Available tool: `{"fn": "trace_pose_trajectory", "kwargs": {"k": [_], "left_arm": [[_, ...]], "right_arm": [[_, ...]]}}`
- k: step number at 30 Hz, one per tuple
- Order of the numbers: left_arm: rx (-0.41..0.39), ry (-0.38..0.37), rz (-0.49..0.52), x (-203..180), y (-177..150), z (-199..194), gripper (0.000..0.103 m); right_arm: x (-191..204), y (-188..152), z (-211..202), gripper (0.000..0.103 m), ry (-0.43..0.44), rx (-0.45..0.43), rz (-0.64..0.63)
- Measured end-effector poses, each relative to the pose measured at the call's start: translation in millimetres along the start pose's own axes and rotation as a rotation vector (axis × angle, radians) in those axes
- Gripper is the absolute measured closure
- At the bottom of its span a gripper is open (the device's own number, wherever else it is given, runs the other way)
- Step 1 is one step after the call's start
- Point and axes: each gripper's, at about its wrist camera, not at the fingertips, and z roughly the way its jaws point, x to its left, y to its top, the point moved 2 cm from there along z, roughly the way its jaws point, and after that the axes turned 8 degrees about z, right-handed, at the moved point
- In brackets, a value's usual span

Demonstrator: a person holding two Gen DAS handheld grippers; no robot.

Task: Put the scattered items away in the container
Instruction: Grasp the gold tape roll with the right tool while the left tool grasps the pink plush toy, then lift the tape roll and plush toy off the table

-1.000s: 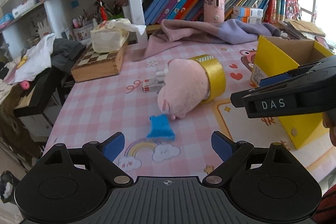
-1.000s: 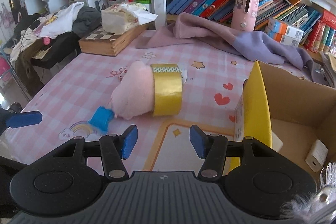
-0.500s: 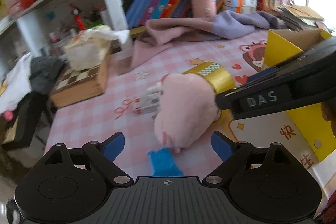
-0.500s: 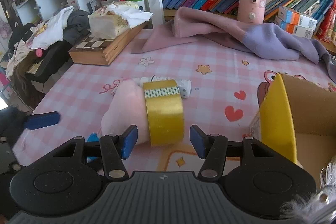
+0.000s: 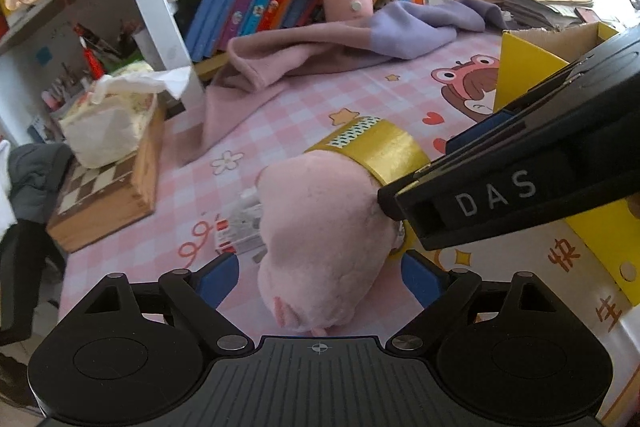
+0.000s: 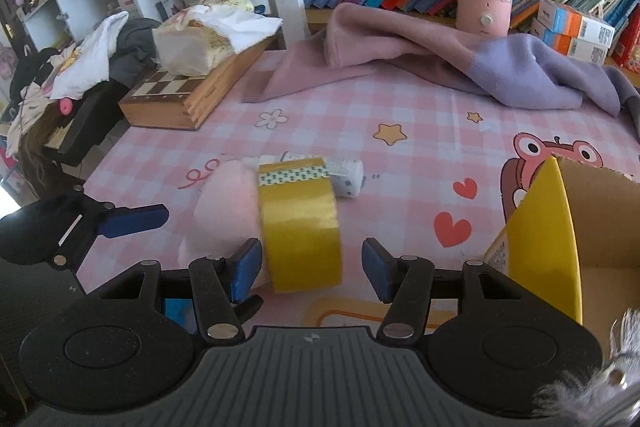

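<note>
My left gripper (image 5: 318, 277) is closing around the soft pink plush toy (image 5: 324, 247), not yet pinching. My right gripper (image 6: 310, 267) stands open astride the wide gold tape roll (image 6: 300, 223) — I'd squeeze each squarely; the yellow cardboard box (image 6: 540, 227) waits to its right.

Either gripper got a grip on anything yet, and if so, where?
Nothing held. The left gripper straddles the pink plush toy, jaws closing. The right gripper straddles the yellow tape roll, pads clear.
</note>
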Motion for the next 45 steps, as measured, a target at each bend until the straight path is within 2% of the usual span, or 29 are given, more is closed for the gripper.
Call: {"fn": "trace_pose_trajectory", "kwargs": {"k": [10, 12, 13, 14, 18, 25, 32, 34, 38, 42, 45], "left_arm": [[0.023, -0.052, -0.035, 13.0, -8.2, 1.5, 0.018], [0.027, -0.046, -0.051, 18.0, -9.4, 2.2, 0.023], [0.024, -0.04, -0.064, 21.1, -9.3, 2.0, 0.028], [0.017, -0.034, -0.081, 24.8, -8.8, 1.5, 0.03], [0.003, -0.046, -0.119, 31.7, -6.2, 1.7, 0.031], [0.017, -0.086, -0.032, 12.8, 4.6, 21.8, 0.03], [0.014, -0.033, 0.162, -12.7, 18.5, 35.5, 0.032], [0.015, -0.028, 0.166, -11.4, 19.4, 37.5, 0.041], [0.018, -0.022, 0.176, -9.0, 17.7, 32.7, 0.05], [0.023, -0.011, 0.127, 3.0, 9.4, 19.0, 0.052], [0.022, -0.008, 0.013, 20.6, 1.6, 3.8, 0.052]], "right_arm": [[0.1, 10.1, 17.6, 0.048, 0.032, 0.017, 0.002], [-0.8, 12.2, 21.2, 0.049, 0.05, 0.024, 0.013], [-1.5, 13.1, 22.5, 0.051, 0.066, 0.026, 0.02], [-2.2, 13.9, 21.8, 0.063, 0.084, 0.023, 0.027], [-4.7, 14.2, 11.9, 0.063, 0.06, -0.005, 0.03], [-21.5, 7.6, -0.4, 0.063, 0.008, 0.001, 0.074], [-22.5, 6.1, -1.9, 0.063, -0.008, -0.007, 0.066], [-21.5, 6.8, -0.9, 0.063, -0.013, -0.009, 0.061], [-17.5, 9.3, 4.3, 0.063, -0.007, 0.008, 0.043], [-14.3, 9.9, 6.6, 0.064, 0.005, 0.014, 0.036], [-15.6, 10.8, 4.3, 0.064, 0.006, 0.008, 0.04]]}}
